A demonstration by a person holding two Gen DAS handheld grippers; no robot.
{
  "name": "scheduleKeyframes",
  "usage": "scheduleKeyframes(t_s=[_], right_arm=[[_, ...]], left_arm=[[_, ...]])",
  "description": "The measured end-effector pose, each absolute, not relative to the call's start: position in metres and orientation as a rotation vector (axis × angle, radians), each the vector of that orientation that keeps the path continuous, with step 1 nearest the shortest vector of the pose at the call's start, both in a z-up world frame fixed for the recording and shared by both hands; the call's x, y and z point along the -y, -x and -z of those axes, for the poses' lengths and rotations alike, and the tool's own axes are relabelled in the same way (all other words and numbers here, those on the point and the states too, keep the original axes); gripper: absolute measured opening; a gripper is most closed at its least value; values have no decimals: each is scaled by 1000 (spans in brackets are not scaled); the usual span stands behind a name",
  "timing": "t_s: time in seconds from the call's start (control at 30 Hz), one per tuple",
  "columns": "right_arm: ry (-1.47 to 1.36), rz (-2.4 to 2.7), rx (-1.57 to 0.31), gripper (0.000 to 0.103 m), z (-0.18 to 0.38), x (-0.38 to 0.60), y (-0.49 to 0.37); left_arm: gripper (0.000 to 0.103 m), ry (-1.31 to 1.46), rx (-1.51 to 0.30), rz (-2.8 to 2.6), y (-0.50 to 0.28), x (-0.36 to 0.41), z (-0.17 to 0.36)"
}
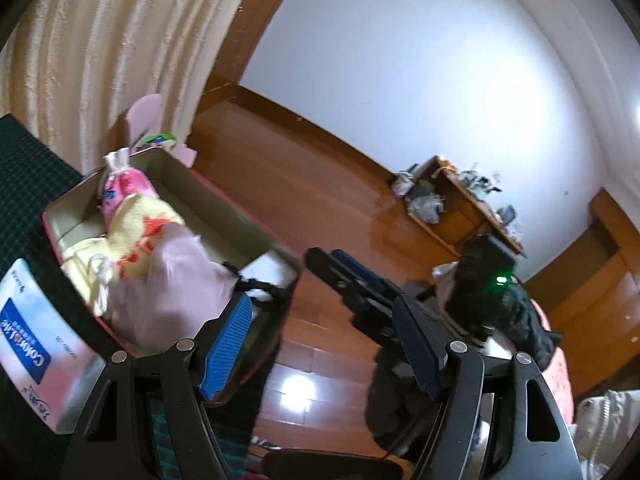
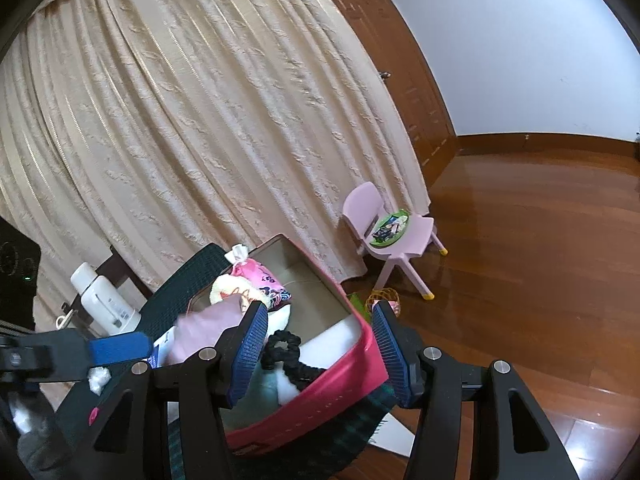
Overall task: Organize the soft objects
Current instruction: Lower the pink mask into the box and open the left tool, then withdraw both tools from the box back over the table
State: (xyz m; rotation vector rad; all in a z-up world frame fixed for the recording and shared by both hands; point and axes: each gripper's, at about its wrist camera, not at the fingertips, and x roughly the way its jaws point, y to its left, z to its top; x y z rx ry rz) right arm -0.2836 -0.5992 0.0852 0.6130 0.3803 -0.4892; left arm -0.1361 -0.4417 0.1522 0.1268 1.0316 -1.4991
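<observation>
Red box (image 2: 344, 364) of soft things sits just under the right tongs (image 2: 320, 354), nearer than the left tongs (image 1: 320, 344); both gape apart, empty.

Left claw (image 1: 324, 344) and right claw (image 2: 320, 350) both gape empty.
</observation>
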Motion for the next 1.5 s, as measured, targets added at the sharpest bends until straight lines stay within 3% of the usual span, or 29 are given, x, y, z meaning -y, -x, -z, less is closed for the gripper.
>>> scheduleKeyframes(t_s=[0.3, 0.4, 0.73, 1.5], right_arm=[[-617, 492, -369, 58, -89, 598, 285], [-614, 480, -364, 66, -90, 594, 283], [-590, 412, -368, 69, -97, 575, 267], [-452, 191, -419, 73, -120, 486, 198]], left_arm=[[74, -60, -981, 1470, 126, 427, -166], [74, -50, -938, 1413, 120, 418, -169], [74, -31, -823, 1265, 104, 388, -169], [78, -2, -638, 824, 58, 258, -152]])
